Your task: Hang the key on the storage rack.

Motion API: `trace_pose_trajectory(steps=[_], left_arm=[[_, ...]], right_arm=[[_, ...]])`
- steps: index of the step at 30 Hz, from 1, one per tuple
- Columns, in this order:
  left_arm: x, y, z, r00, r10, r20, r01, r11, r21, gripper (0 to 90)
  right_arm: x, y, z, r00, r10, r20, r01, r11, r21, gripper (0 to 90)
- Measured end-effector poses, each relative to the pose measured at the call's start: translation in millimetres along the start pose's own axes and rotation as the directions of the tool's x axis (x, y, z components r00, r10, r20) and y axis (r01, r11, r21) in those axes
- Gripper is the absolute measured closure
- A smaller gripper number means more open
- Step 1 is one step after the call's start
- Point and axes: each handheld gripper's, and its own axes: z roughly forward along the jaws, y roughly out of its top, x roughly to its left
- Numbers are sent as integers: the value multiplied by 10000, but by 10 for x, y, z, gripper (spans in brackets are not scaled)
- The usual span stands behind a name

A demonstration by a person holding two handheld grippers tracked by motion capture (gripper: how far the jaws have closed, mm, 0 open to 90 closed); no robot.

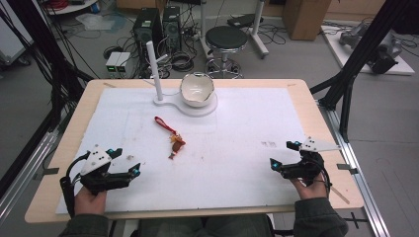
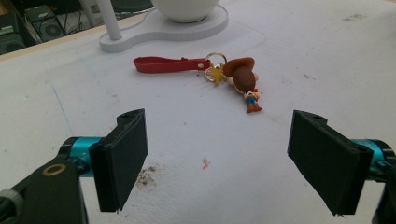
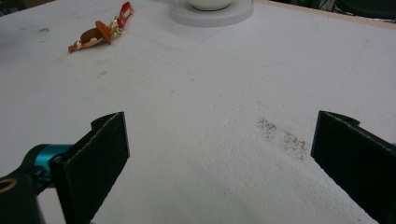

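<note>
A small toy keychain [image 1: 174, 139] with a red strap, a gold ring and a brown-hatted figure lies flat on the white mat near the table's middle. The keychain [image 2: 233, 74] lies ahead of my left gripper [image 2: 229, 158], whose jaws stand wide apart with nothing between them. My left gripper [image 1: 126, 162] rests at the near left of the table. My right gripper [image 1: 282, 154] rests at the near right, open and empty. From the right gripper [image 3: 219, 154] the keychain [image 3: 95, 35] lies far off at the upper left.
A white bowl [image 1: 196, 89] sits on a white stand [image 1: 207, 106] with an upright post [image 1: 154, 69] at the back middle of the mat [image 1: 237, 148]. Beyond the wooden table edge [image 1: 316, 98] are a stool [image 1: 226, 39], computer towers and cables on the floor.
</note>
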Motion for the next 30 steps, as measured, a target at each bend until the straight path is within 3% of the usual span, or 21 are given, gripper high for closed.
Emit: trace_pose_trajectory(steps=[22, 30], left_arm=[[-1, 1, 12, 10000, 37, 39, -38, 10000, 12, 205], [-5, 0, 19, 10000, 17, 20, -17, 10000, 43, 205]], right_arm=[[18, 6, 30, 10000, 29, -87, -28, 10000, 19, 35], [16, 30, 63, 9994, 50, -335, -47, 10000, 77, 35]])
